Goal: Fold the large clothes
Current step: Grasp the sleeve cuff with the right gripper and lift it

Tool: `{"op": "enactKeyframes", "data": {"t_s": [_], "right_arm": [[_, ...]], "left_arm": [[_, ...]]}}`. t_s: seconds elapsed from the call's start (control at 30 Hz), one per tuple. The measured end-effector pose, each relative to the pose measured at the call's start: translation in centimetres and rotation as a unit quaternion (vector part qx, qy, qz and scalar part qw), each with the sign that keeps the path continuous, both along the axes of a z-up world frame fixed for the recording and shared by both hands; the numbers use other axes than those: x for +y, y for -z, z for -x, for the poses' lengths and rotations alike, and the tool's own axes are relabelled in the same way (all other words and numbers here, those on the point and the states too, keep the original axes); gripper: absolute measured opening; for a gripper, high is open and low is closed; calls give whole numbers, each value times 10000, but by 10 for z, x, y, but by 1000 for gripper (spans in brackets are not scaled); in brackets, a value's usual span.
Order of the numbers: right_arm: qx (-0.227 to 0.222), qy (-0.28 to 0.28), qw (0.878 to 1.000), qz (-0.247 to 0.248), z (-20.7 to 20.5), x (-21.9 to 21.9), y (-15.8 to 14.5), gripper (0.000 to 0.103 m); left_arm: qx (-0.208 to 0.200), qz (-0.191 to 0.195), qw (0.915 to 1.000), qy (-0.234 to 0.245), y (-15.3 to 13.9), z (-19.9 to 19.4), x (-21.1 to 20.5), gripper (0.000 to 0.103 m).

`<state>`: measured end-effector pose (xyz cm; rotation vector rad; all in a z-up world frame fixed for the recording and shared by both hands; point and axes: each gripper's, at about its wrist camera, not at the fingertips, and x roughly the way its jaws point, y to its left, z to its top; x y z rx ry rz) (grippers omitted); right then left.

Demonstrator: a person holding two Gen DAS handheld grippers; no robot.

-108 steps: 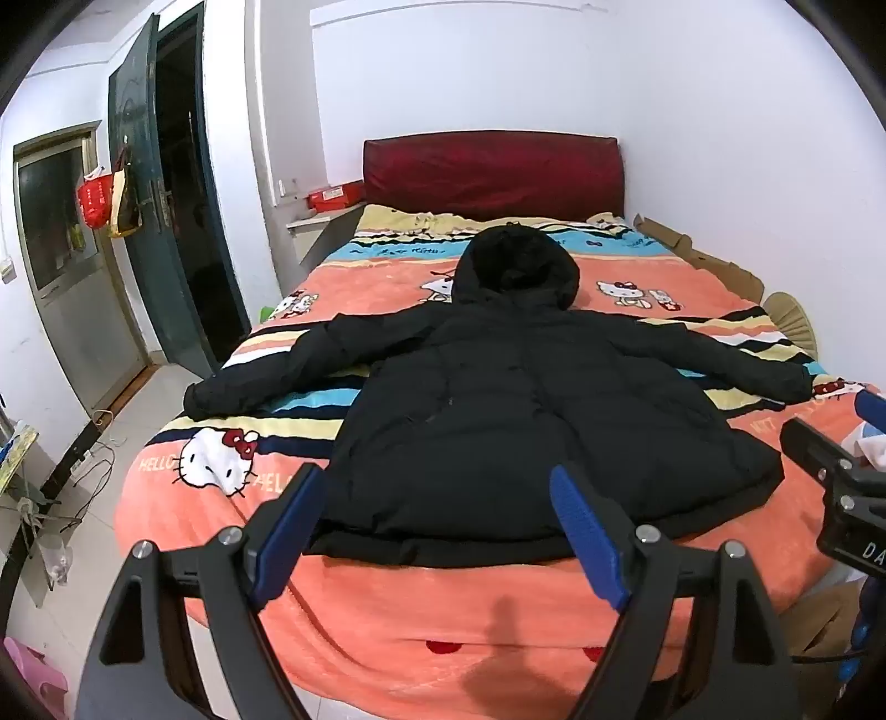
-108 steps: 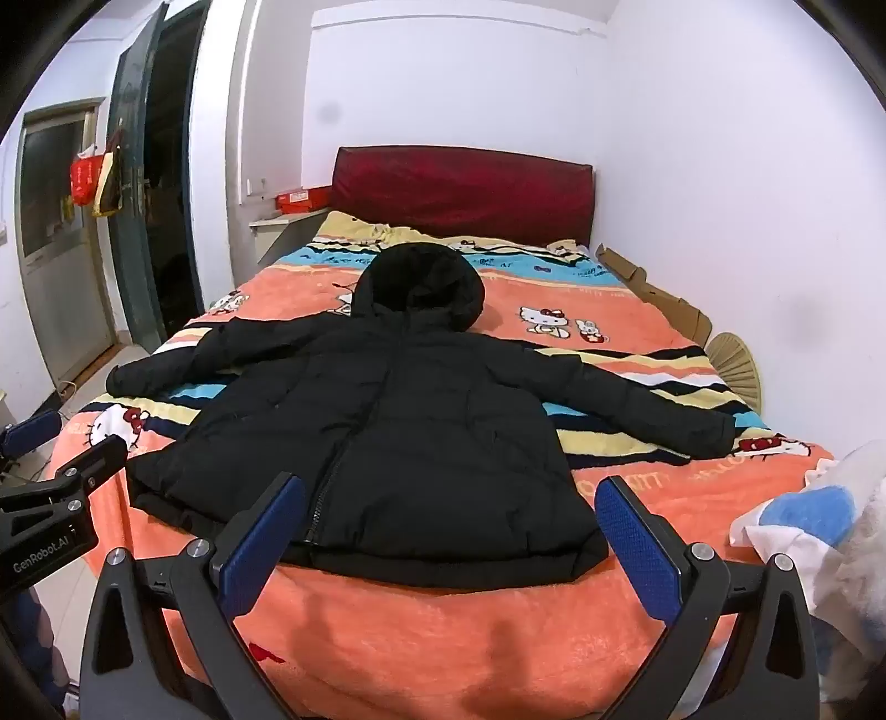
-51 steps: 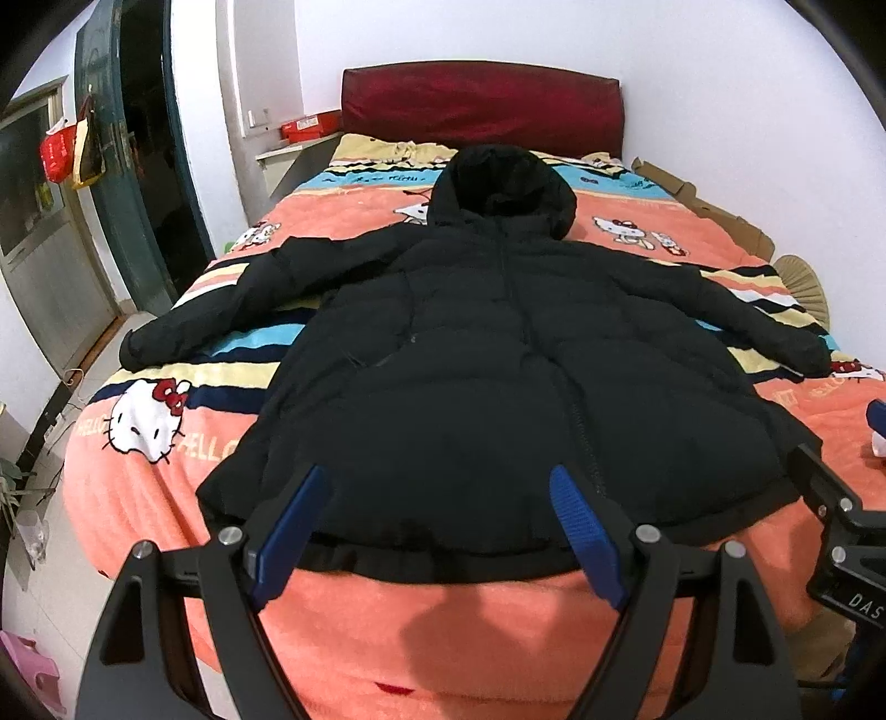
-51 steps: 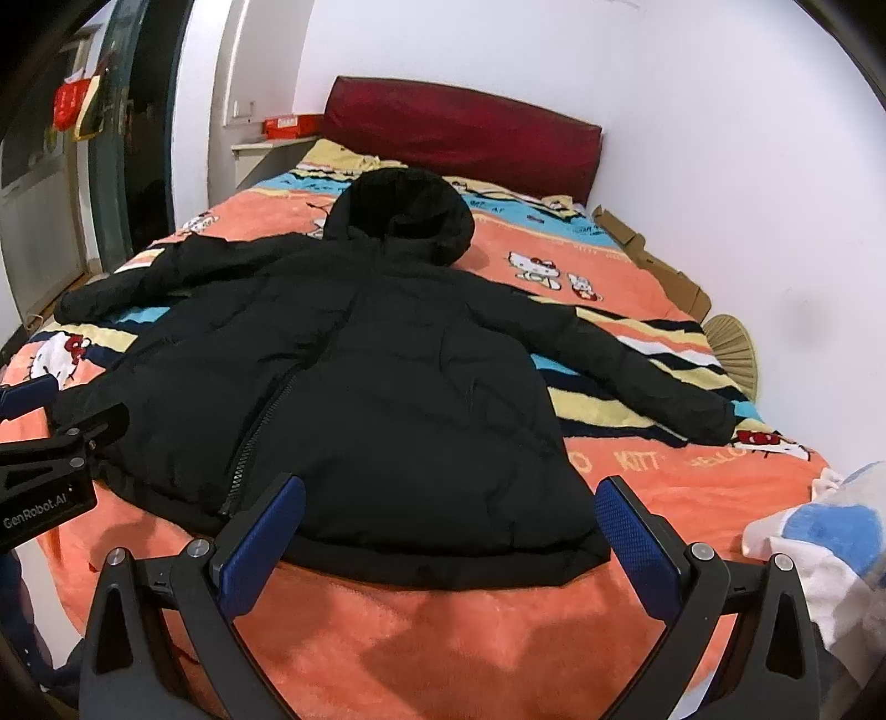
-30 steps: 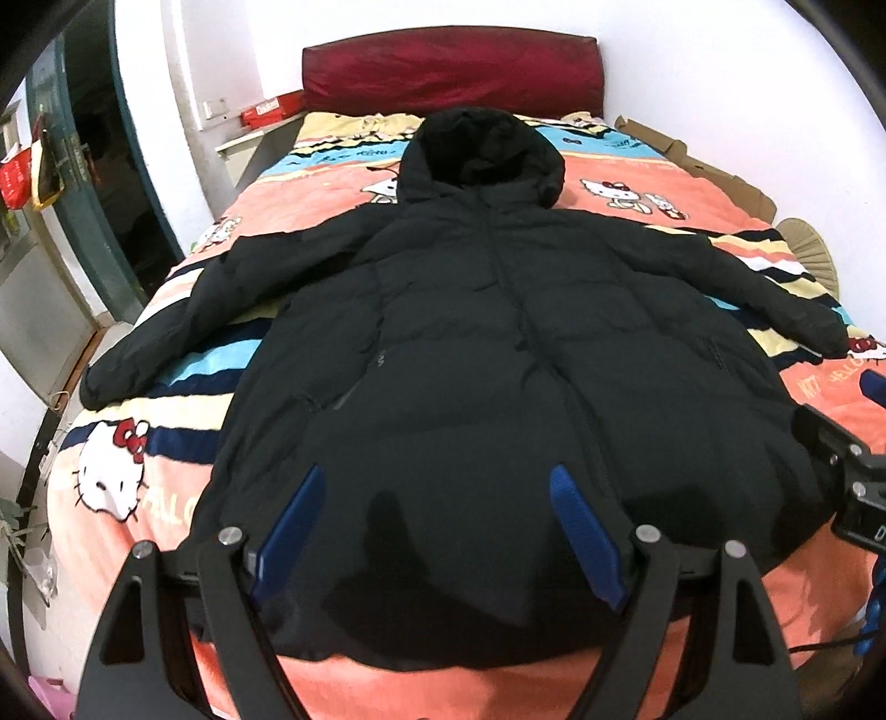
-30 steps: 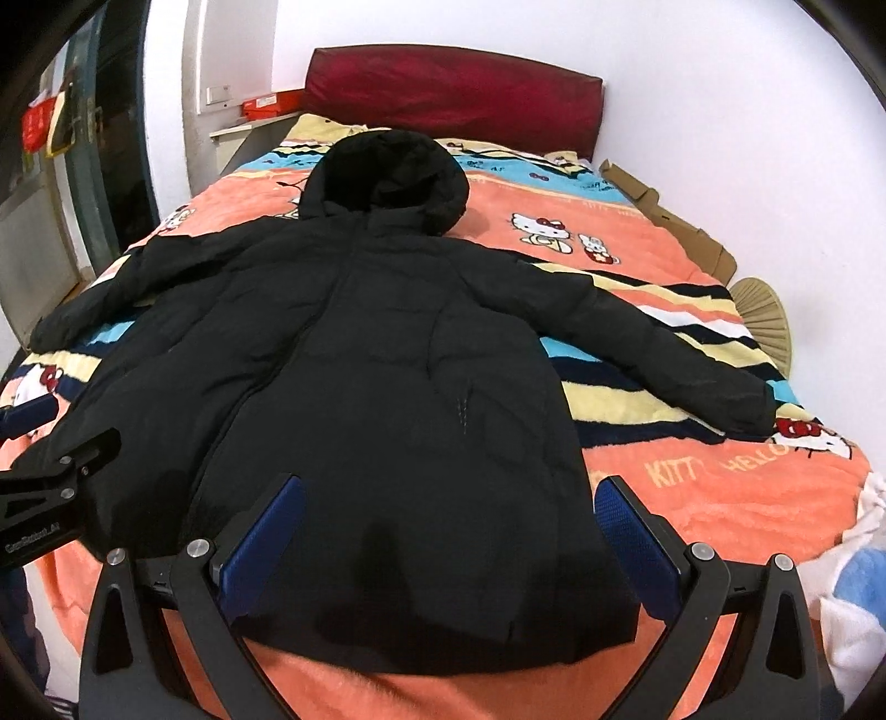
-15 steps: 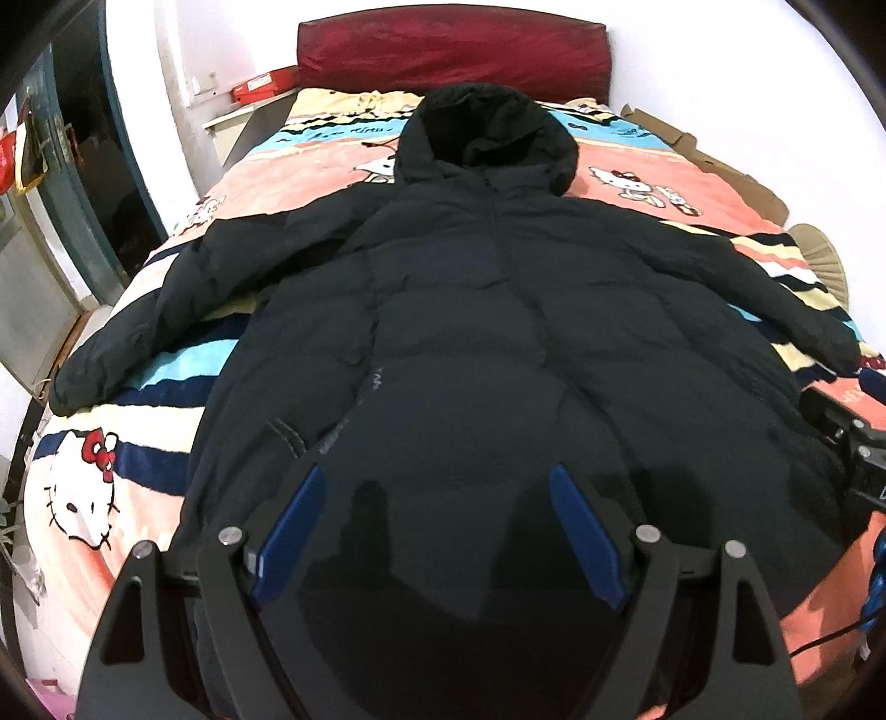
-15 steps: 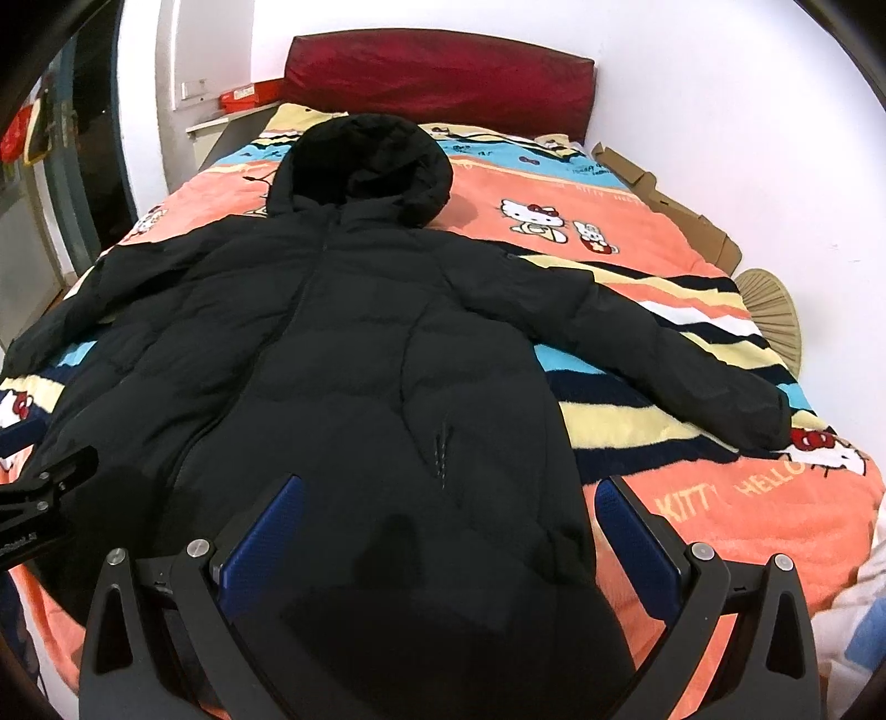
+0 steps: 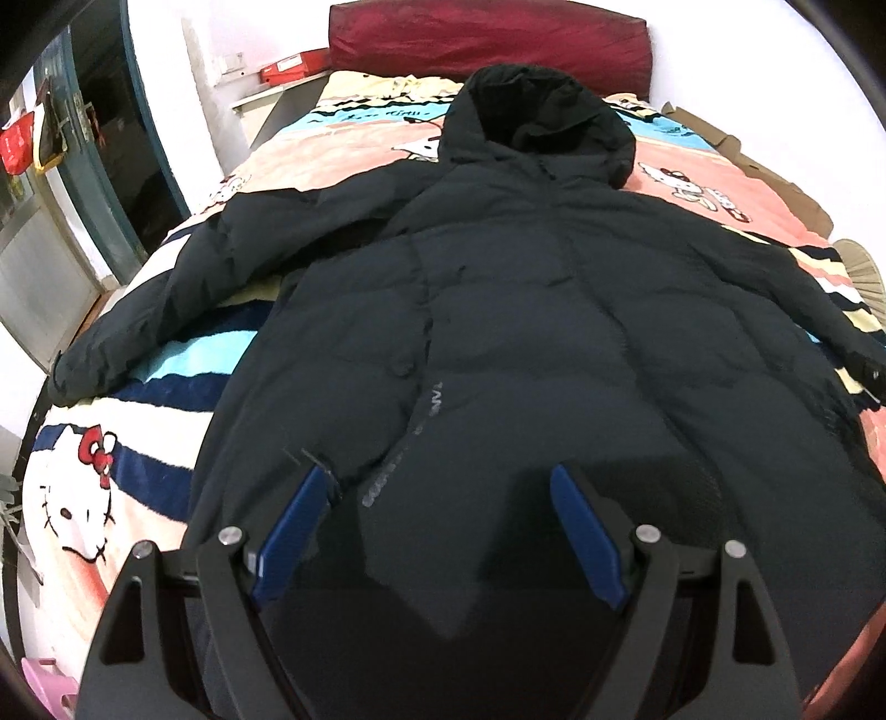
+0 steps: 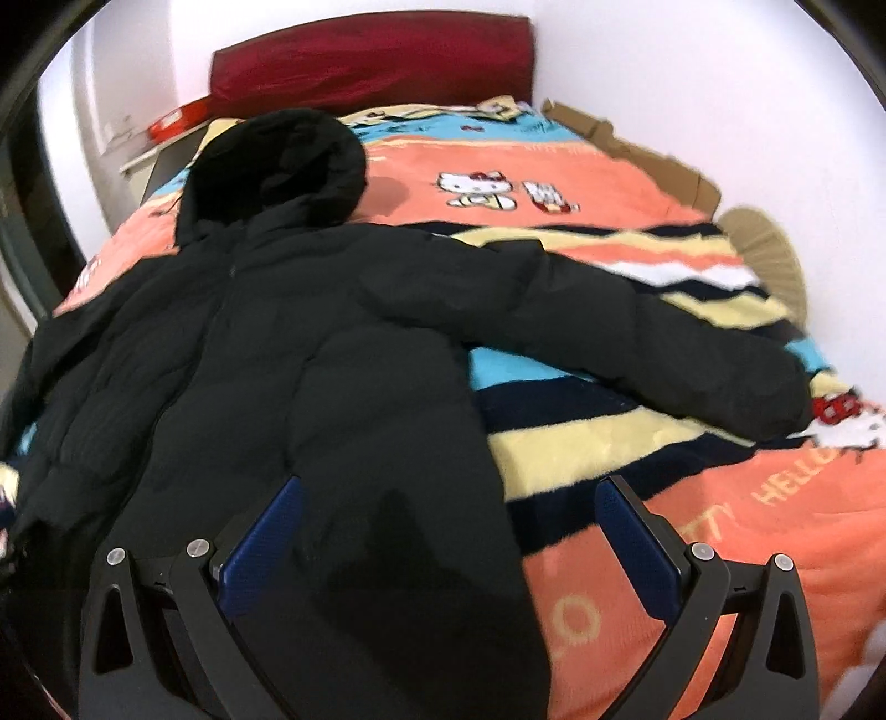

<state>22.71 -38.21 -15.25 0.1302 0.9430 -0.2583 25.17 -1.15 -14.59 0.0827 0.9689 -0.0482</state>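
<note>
I see the black hooded coat [image 9: 526, 343] laid flat and front-up on the cartoon-print blanket [image 10: 692, 554], hood [image 10: 277, 166] toward the headboard [image 9: 487, 39] at 12 o'clock, both sleeves spread out toward 9 and 3 o'clock. The hem region lies nearest me, under both grippers.

The left gripper [image 9: 437, 531] hovers over the lower left panel with its jaws spread wide and nothing between them. The right gripper [image 10: 448, 548] is likewise spread and empty, straddling the coat's right side edge: one finger over the fabric, the other over the blanket.

Handling judgement: the quilted shell looks puffy and soft, so I expect it to be bulky yet moderately light, to compress under the jaws and to spring back after release. The shell fabric appears smooth and may slip from a shallow pinch. I would therefore bite deep, taking the full padded thickness at a seam or edge.

Recommended hold points: the right sleeve [image 10: 637, 338] near its cuff at 3 o'clock, and the left sleeve [image 9: 183, 288] near its cuff at 9 o'clock, then the hem corners
</note>
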Motion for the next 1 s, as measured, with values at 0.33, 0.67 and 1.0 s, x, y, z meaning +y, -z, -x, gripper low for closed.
{"op": "enactKeyframes", "data": {"t_s": [0.33,0.67,1.0], "right_arm": [[-53,1816,9829,300,-30,-160,14,102],[240,3352,9407,458,-19,-316,38,102],[-352,3259,9429,-588,-4,-332,53,29]], "left_arm": [[17,73,10000,42,12,-12,4,83],[56,93,9999,95,20,-18,2,83],[69,229,9997,64,15,-15,7,83]]}}
